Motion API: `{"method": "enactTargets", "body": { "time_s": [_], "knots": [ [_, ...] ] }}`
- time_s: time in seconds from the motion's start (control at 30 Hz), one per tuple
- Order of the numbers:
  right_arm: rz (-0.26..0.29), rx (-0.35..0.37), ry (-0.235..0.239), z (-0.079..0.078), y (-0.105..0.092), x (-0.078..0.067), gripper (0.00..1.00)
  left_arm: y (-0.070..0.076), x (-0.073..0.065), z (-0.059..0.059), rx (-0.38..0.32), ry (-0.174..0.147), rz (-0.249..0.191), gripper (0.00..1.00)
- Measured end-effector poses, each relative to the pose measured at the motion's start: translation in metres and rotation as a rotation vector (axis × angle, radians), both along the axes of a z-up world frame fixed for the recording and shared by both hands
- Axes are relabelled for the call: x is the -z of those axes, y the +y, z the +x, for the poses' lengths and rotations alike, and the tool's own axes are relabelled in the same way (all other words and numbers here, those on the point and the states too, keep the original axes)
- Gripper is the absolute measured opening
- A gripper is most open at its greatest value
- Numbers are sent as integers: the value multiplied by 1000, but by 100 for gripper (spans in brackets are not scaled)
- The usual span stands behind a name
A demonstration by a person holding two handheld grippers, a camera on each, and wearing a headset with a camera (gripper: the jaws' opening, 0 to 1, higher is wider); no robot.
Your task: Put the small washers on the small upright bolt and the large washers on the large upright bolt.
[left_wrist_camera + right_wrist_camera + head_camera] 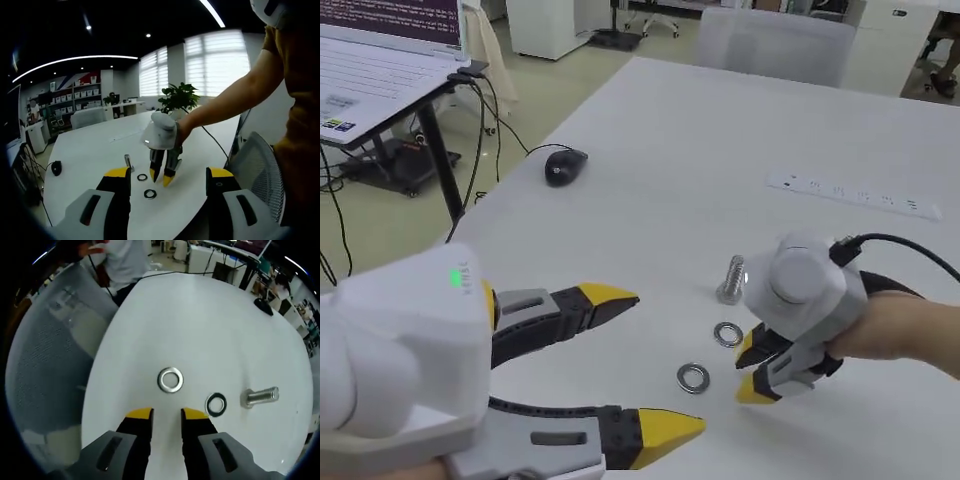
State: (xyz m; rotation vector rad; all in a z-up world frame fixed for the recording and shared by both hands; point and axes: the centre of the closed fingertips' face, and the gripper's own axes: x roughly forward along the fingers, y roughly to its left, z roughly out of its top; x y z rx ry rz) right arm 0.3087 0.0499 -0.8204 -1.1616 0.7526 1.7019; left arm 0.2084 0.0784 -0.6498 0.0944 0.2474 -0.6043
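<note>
Hovering over the white surface [650,150] in the head view, the left claw [665,362] gapes wide and empty. The right claw [752,372], jaws slightly apart and gripping nothing, is near the upright bolt [732,280]. The near washer [727,334] lies flat close to the bolt, the far washer [693,378] farther from it.

In the left gripper view, the left claw [169,174] is spread, and the right claw [161,177] points down just beside the near washer [142,177], with the bolt [129,162] beyond and the far washer [150,193] farther off.

In the right gripper view, the right claw [166,415] shows a narrow gap. The near washer [216,404] lies just beside the bolt [260,396], and the far washer [170,379] lies apart from both.
</note>
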Motion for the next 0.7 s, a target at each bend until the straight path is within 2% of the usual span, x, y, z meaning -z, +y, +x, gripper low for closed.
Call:
{"method": "enactTargets", "body": {
  "time_s": [0.27, 0.4, 0.5, 0.7],
  "knots": [
    [9, -16, 12, -3, 15, 5, 29, -1, 4, -4, -4, 12, -9, 60],
    [15, -21, -2, -5, 23, 6, 30, 0, 4, -3, -16, 9, -15, 60],
    [9, -18, 6, -9, 29, 7, 30, 0, 4, -2, -19, 6, -21, 60],
    [-9, -24, -4, -9, 28, 7, 29, 2, 4, -2, -33, 2, -28, 60]
  ]
}}
